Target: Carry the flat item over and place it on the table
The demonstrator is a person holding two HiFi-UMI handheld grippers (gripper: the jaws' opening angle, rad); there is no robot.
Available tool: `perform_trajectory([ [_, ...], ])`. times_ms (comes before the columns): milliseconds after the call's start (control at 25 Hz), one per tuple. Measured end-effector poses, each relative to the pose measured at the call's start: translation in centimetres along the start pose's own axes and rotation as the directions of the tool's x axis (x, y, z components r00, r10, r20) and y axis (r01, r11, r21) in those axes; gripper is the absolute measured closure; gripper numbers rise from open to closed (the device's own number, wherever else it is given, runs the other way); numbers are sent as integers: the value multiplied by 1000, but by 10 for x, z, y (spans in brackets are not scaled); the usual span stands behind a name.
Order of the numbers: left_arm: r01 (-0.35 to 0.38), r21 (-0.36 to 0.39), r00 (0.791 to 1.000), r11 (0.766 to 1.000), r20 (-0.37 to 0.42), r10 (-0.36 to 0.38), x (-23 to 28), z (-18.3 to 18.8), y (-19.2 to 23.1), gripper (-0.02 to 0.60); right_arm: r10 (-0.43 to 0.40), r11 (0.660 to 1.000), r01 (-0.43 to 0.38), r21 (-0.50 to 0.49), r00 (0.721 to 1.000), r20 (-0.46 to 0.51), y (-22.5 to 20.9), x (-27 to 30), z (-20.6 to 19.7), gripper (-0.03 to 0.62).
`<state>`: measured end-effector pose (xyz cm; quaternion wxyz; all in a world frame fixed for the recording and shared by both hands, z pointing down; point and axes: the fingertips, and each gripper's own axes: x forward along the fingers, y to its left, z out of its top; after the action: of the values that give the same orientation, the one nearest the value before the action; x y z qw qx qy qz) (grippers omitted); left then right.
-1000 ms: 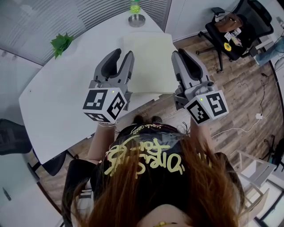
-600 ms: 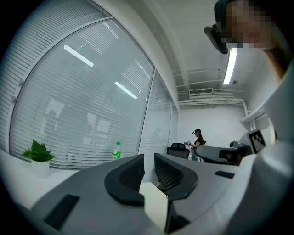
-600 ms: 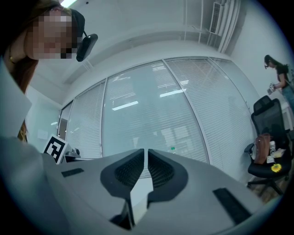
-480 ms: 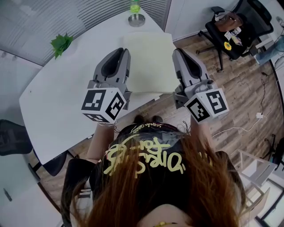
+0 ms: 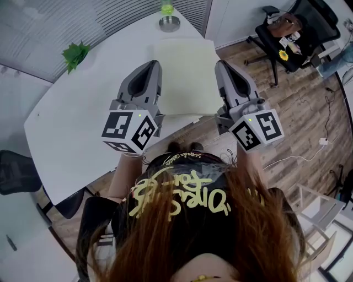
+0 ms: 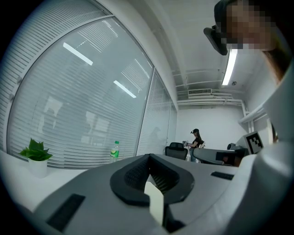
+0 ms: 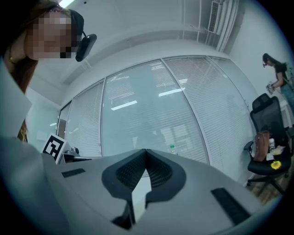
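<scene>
The flat item (image 5: 185, 74), a pale yellow square sheet, lies flat on the white table (image 5: 83, 115), its near edge at the table's front edge. Both grippers are held up above the table, close to the head camera, one at each side of the sheet. My left gripper (image 5: 153, 65) is shut with nothing in it, and so is my right gripper (image 5: 220, 64). In the left gripper view the jaws (image 6: 148, 158) meet at their tips, as do those in the right gripper view (image 7: 146, 151). Only a pale sliver shows in the gap below the pads.
A small green plant (image 5: 76, 54) stands at the table's far left. A green bottle (image 5: 167, 7) and a grey dish (image 5: 169, 23) stand at its far end. An office chair with a bag (image 5: 287, 33) stands on the wood floor at right; a dark chair (image 5: 16, 171) at left.
Both grippers' jaws have closed from partly open to shut, with nothing between them. The sheet has stayed flat on the table and the hands have barely moved.
</scene>
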<state>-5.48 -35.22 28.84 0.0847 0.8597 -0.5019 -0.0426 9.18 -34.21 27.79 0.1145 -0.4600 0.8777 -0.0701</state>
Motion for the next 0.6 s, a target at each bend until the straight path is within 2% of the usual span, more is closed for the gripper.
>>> perform_trajectory([
  [240,12,-8,1000,1000,-2,-12,1,-1,-3,586,-4,1000,4,6,1000,-2,-1,0,-2,591],
  [600,34,-16,999,999,-5,-34,4,-2,-5,586,4,999,-6,-46,999,-48,1,7,-8,591],
])
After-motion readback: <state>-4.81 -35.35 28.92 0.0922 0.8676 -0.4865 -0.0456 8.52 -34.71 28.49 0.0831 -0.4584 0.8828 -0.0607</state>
